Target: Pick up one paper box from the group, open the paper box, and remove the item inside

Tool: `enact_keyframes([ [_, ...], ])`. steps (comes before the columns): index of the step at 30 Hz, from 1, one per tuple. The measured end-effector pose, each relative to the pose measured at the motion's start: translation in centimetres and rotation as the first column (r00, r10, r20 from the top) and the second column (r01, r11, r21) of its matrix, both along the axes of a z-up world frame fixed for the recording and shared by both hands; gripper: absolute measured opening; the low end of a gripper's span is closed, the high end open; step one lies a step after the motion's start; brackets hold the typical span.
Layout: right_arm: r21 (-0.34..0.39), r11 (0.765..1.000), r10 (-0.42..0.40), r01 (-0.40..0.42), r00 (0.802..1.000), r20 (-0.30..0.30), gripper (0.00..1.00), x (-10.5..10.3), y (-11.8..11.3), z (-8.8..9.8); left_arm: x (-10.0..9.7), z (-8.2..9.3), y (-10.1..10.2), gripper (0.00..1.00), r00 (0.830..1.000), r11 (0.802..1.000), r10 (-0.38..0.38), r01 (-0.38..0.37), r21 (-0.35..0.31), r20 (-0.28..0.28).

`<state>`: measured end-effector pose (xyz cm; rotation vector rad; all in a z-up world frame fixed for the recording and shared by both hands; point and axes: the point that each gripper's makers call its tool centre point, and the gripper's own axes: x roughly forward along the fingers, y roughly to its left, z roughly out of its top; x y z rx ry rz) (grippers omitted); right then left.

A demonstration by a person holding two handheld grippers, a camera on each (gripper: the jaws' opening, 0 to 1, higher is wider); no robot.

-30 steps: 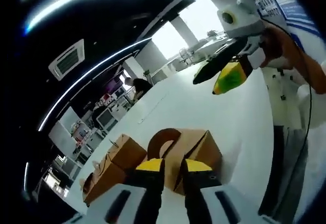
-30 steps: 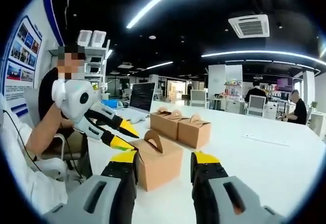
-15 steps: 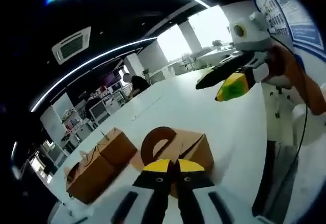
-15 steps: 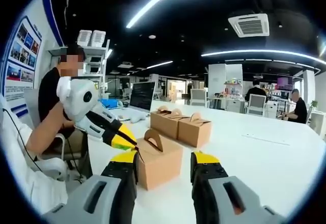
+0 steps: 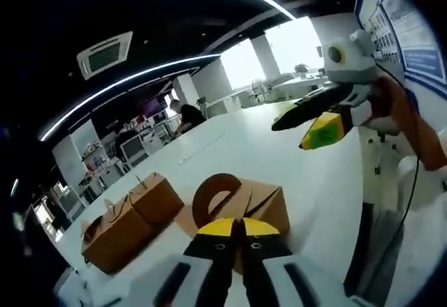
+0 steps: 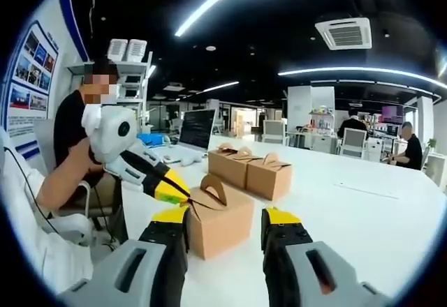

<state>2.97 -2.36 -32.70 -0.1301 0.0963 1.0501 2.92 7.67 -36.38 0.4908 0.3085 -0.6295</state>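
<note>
Right gripper view: left tool [image 6: 176, 190] pinches the paper box [image 6: 218, 218] flap; right tool [image 6: 225, 227] gapes, straddling it.

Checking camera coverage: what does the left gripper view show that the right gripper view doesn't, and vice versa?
Left gripper view: bright windows and the right gripper, held above the table. Right gripper view: a laptop, wall posters, and the left gripper pinching the near box at its flap. Both: near box, two more boxes, table.

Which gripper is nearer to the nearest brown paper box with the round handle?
Left. The left gripper is shut at the brown paper box's top edge; the right gripper is open, just short of it.
</note>
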Motion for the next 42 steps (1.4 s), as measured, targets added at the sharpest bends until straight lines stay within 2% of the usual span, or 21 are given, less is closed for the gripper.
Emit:
enact_keyframes([
  [3, 0.0, 1.0, 0.0, 0.0, 1.0, 0.0, 0.41, 0.0, 0.0, 0.0, 0.1, 0.0, 0.1, 0.05, 1.0, 1.0, 0.0, 0.0, -0.02, 0.0],
  [11, -0.001, 1.0, 0.0, 0.0, 1.0, 0.0, 0.41, 0.0, 0.0, 0.0, -0.5, -0.1, -0.2, 0.05, 1.0, 0.991, 0.0, -0.001, -0.133, -0.01],
  [17, -0.006, 1.0, 0.004, -0.004, 1.0, -0.001, 0.41, 0.0, 0.1, -0.2, 0.3, -0.1, 0.3, 0.05, 1.0, 0.979, 0.001, -0.006, -0.202, -0.026],
  [24, -0.014, 1.0, 0.013, -0.013, 1.0, -0.005, 0.41, -0.2, 0.5, -0.5, 0.1, -0.2, -0.2, 0.05, 0.999, 0.959, -0.004, -0.007, -0.284, -0.039],
  [31, -0.017, 1.0, 0.013, -0.014, 1.0, -0.009, 0.41, -0.2, 0.6, -0.7, -0.1, -0.2, -0.4, 0.05, 0.999, 0.924, -0.016, -0.003, -0.383, -0.046],
  [37, -0.023, 1.0, 0.02, -0.02, 1.0, -0.011, 0.41, -0.3, 1.0, -1.0, -0.2, -0.2, -0.5, 0.04, 0.999, 0.912, -0.018, 0.001, -0.41, -0.037],
  [40, -0.028, 0.999, 0.032, -0.032, 0.999, -0.013, 0.41, -0.6, 1.6, -1.4, -0.2, -0.1, -0.5, 0.04, 0.999, 0.912, -0.012, -0.003, -0.41, -0.035],
  [42, -0.032, 0.999, 0.043, -0.043, 0.999, -0.013, 0.41, -0.8, 2.1, -1.7, -0.2, -0.1, -0.6, 0.04, 1.0, 0.92, -0.002, -0.005, -0.393, -0.018],
])
